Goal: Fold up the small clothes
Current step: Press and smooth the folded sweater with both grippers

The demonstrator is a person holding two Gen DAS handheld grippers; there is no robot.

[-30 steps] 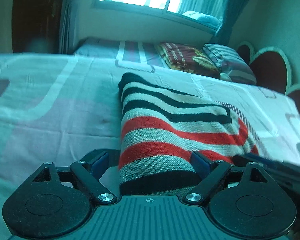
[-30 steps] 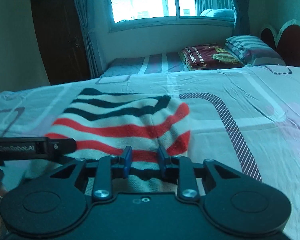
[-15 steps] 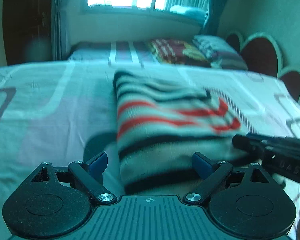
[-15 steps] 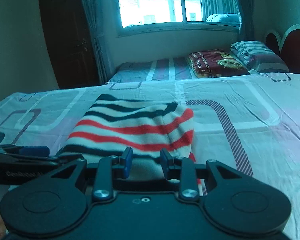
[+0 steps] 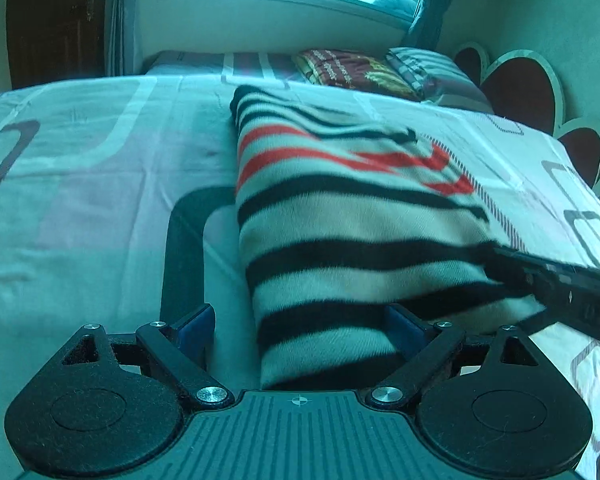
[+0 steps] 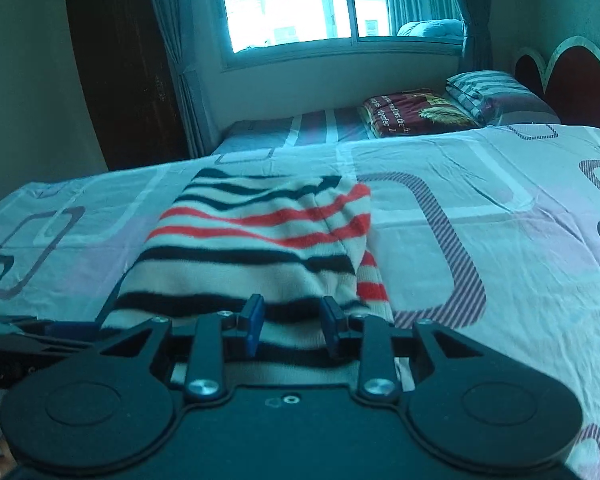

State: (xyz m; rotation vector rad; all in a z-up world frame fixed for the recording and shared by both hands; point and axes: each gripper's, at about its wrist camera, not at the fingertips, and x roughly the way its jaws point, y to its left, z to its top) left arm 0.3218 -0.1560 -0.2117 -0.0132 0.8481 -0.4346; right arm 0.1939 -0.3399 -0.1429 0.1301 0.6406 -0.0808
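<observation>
A knitted sweater (image 5: pixel 340 220) with black, red and cream stripes lies folded into a long strip on the bed sheet (image 5: pixel 80 200). My left gripper (image 5: pixel 300 328) stands wide open over its near left corner, with the cloth lying loose between the pads. In the right wrist view the sweater (image 6: pixel 260 248) runs away from my right gripper (image 6: pixel 293 320). That gripper's blue pads are a narrow gap apart over the near edge, and the stripes pass flat between them, not pinched. Each gripper shows at the edge of the other's view.
The patterned sheet (image 6: pixel 480 240) spreads wide to the right of the sweater. At the bed's far end lie a dark red folded blanket (image 6: pixel 412 116) and a striped pillow (image 6: pixel 496 96) by the headboard (image 5: pixel 520 92). A dark wardrobe (image 6: pixel 120 80) stands by the window.
Both grippers have drawn back along the sweater, so more of its black stripes show near them. The gap between the right gripper's pads has widened slightly.
</observation>
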